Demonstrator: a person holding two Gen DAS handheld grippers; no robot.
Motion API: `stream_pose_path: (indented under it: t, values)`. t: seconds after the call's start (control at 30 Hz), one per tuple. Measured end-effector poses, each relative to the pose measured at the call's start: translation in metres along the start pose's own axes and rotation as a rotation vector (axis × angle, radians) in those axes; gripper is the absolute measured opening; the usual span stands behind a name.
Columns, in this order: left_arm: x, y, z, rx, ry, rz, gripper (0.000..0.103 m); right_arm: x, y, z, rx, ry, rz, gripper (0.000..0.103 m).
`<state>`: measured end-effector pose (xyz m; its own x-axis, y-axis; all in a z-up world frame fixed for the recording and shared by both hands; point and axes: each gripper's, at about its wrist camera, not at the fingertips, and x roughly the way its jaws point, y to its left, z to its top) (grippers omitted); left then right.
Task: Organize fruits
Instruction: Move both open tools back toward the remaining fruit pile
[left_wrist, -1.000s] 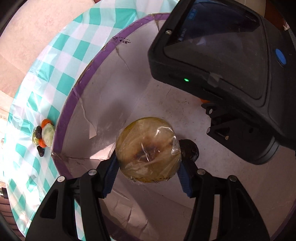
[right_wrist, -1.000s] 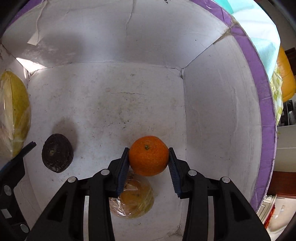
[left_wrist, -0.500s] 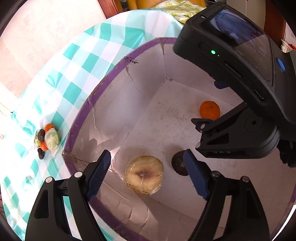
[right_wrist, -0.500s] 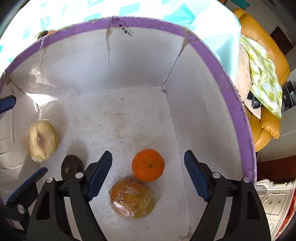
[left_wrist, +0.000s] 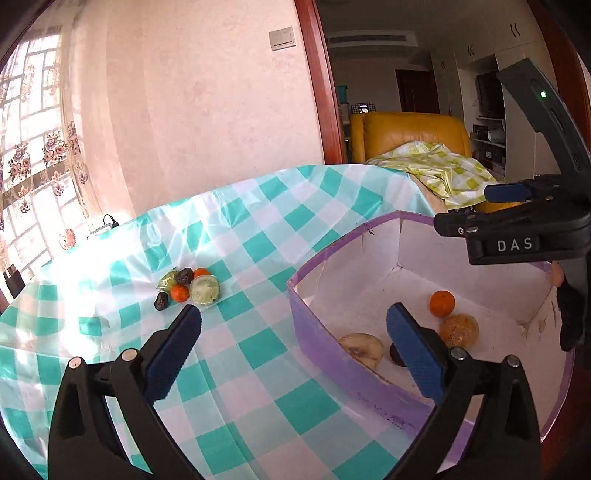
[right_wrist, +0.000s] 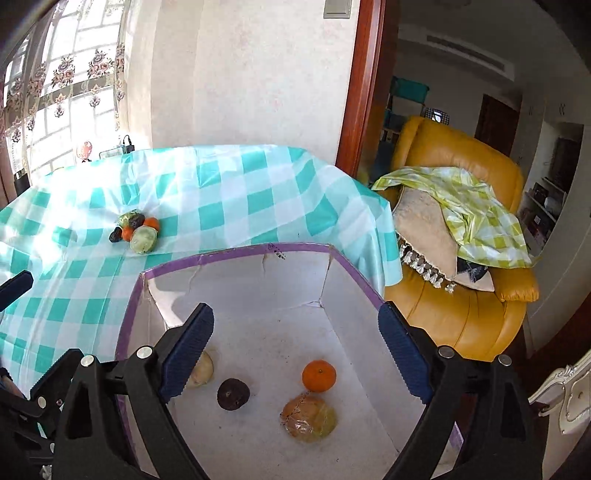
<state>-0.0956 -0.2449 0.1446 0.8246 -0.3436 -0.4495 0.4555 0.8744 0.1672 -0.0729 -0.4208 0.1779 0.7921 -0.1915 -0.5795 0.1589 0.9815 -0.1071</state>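
Above the purple-rimmed box, both claws gape empty; the right claw reads "DAS".

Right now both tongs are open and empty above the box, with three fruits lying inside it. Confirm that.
Not quite. The box holds four fruits, not three: an orange, a dark round fruit and two wrapped ones, as the right wrist view shows. The rest stands: the left tongs and right tongs are open and empty.
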Motion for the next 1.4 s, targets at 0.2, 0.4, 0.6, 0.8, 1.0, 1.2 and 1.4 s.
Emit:
stream_pose_path:
  t: [0.2,0.4,0.6,0.8,1.0,1.2,1.4]
  values:
    - [-0.036,0.051,-0.024,-0.156,-0.024,0.086,0.101,-0.043,0.043,0.010,-0.038,-0.140,-0.037,0.088]
    - [-0.056,0.106,-0.057,-0.272,-0.007,0.176,0.101,-0.067,0.112,0.007,-0.067,-0.242,-0.003,0.088]
    - [-0.073,0.150,-0.083,-0.345,-0.014,0.240,0.101,-0.058,0.170,-0.003,-0.093,-0.260,0.020,0.088]
    - [-0.062,0.182,-0.106,-0.413,0.031,0.271,0.101,-0.029,0.207,-0.011,-0.114,-0.224,0.050,0.088]
    - [-0.042,0.206,-0.125,-0.452,0.081,0.308,0.101,0.013,0.239,-0.008,-0.143,-0.166,0.077,0.088]
    - [-0.017,0.232,-0.137,-0.502,0.142,0.313,0.101,0.051,0.263,0.001,-0.160,-0.124,0.082,0.088]
    - [0.013,0.248,-0.139,-0.514,0.199,0.300,0.101,0.092,0.279,0.011,-0.163,-0.064,0.082,0.088]
